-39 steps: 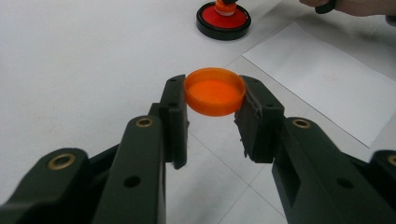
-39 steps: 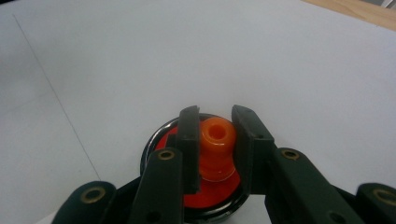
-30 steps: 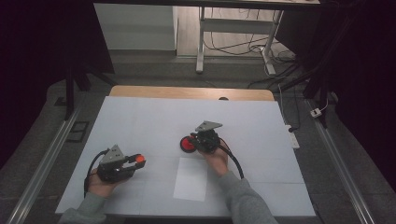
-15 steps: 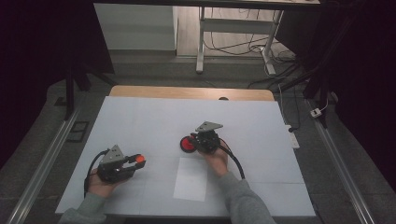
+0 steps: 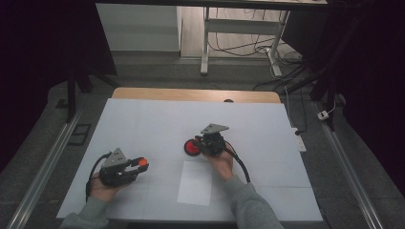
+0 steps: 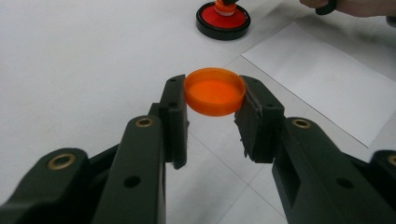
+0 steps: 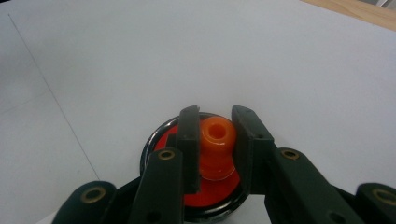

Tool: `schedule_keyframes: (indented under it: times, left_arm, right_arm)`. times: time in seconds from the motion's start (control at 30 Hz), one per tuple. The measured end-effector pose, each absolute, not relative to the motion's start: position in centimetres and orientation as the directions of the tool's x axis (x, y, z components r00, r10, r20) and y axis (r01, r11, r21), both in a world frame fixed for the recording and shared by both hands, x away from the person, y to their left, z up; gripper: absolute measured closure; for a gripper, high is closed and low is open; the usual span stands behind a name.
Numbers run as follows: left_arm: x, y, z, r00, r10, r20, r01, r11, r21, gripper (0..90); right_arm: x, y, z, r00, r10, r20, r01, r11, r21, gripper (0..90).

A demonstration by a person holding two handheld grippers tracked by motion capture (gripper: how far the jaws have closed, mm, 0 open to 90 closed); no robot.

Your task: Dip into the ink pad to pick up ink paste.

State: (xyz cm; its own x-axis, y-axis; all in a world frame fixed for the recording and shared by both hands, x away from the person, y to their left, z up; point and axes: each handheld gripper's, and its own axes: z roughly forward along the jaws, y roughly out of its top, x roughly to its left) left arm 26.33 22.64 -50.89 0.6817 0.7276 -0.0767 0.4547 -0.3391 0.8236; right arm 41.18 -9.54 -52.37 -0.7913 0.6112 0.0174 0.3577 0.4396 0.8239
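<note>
My left gripper (image 5: pixel 138 164) rests at the table's front left, shut on a shallow round orange cap (image 5: pixel 142 163). In the left gripper view that cap (image 6: pixel 215 91) sits squeezed between the two pads of the left gripper (image 6: pixel 215 87), open side up. My right gripper (image 5: pixel 198 144) is near the table's middle, shut on a small orange knob-like piece (image 7: pixel 216 140) with a hole in its top. This piece stands on a round red disc in a black rim (image 7: pixel 161 142). The disc (image 5: pixel 191 146) also appears far off in the left gripper view (image 6: pixel 223 21).
A white sheet of paper (image 5: pixel 196 182) lies flat between the two hands, toward the front edge. The tabletop is covered in white (image 5: pixel 143 124), with a wooden strip (image 5: pixel 196 94) at its far edge. Metal rails run along both sides of the table.
</note>
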Motion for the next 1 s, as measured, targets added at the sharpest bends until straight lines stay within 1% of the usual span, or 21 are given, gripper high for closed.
schedule_keyframes:
  times: [0.13, 0.27, 0.7, 1.0]
  left_arm:
    - [26.3, 22.8, -50.9, 0.68, 0.729, -0.079, 0.456, -0.335, 0.824, 64.4]
    - [26.4, 22.8, -50.9, 0.679, 0.73, -0.08, 0.456, -0.334, 0.825, 64.4]
    - [26.3, 22.8, -50.9, 0.677, 0.732, -0.078, 0.455, -0.333, 0.826, 64.4]
    - [26.3, 22.8, -50.9, 0.677, 0.732, -0.076, 0.455, -0.335, 0.825, 64.4]
  right_arm:
    - [41.3, -10.2, -52.0, -0.773, 0.63, 0.068, 0.371, 0.364, 0.854, 72.6]
    - [41.4, -10.6, -51.4, -0.773, 0.629, 0.08, 0.363, 0.337, 0.869, 72.6]
    - [40.8, -10.3, -50.8, -0.799, 0.597, 0.072, 0.347, 0.36, 0.866, 72.6]
    - [40.9, -9.9, -51.5, -0.799, 0.599, 0.053, 0.35, 0.392, 0.851, 72.5]
